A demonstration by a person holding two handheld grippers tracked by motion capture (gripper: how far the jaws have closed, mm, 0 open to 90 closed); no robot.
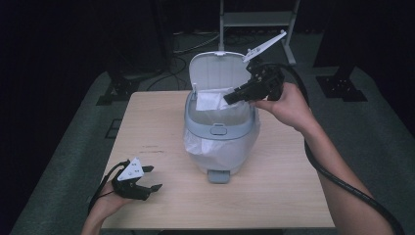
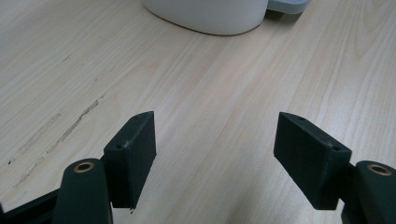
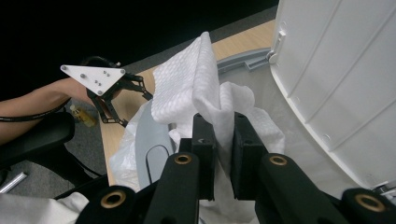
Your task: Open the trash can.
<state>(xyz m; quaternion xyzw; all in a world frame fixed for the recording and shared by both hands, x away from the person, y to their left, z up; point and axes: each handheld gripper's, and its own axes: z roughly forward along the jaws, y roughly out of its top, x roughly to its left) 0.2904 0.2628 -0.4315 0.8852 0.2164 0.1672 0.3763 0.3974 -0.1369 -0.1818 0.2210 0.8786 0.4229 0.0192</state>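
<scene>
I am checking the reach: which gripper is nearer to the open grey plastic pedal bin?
Right. The right gripper is over the grey plastic pedal bin, clamping a white paper towel. The left gripper rests open on the table, apart from it.

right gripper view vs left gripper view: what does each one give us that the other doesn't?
Right gripper view: the right gripper shut on a white paper towel over the open bin, the bin's raised lid, its liner bag, and the left gripper far off in the person's hand.

Left gripper view: the left gripper's own jaws standing wide apart with nothing between them, just above the scuffed tabletop, with the bin's base and foot pedal.

Shared: the bin and the wooden table.
</scene>
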